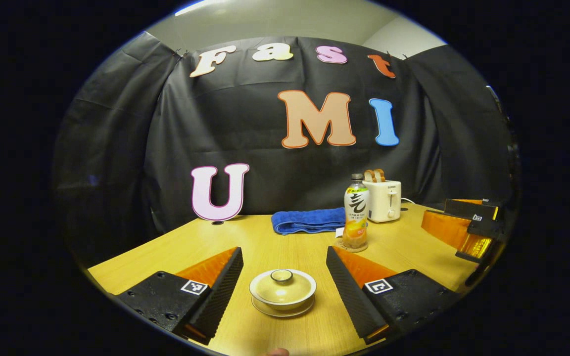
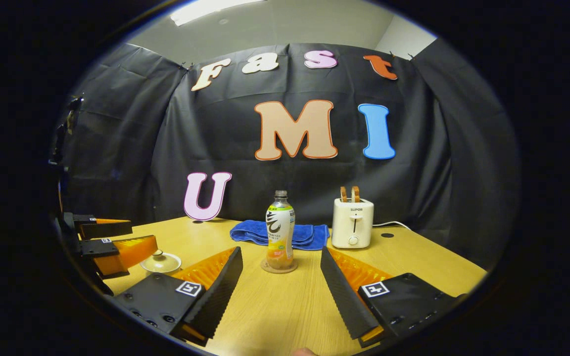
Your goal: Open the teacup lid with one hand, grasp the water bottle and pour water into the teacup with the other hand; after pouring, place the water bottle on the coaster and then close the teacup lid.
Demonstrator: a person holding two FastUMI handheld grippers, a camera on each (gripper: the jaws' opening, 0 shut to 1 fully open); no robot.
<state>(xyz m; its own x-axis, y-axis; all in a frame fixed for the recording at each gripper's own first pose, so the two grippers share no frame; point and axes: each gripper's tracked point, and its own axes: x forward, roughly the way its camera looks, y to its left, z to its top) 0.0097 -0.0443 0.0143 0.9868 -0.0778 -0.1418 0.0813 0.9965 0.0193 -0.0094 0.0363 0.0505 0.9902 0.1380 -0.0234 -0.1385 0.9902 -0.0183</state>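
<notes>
Teacup [image 1: 282,292] with lid [image 1: 282,284] on, resting on its saucer on the wooden table [image 1: 265,247], framed between the left gripper [image 1: 284,282] fingers, spread wide, not touching. Water bottle [image 2: 279,231] upright on the coaster [image 2: 278,267], centred ahead of the right gripper [image 2: 281,282], also spread, apart from it. Blue towel [image 2: 279,234] and white toaster [image 2: 353,222] behind the water bottle.

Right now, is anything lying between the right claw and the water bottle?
No. In the right gripper view, bare table runs from the open right claw to the water bottle, standing on its coaster.
</notes>
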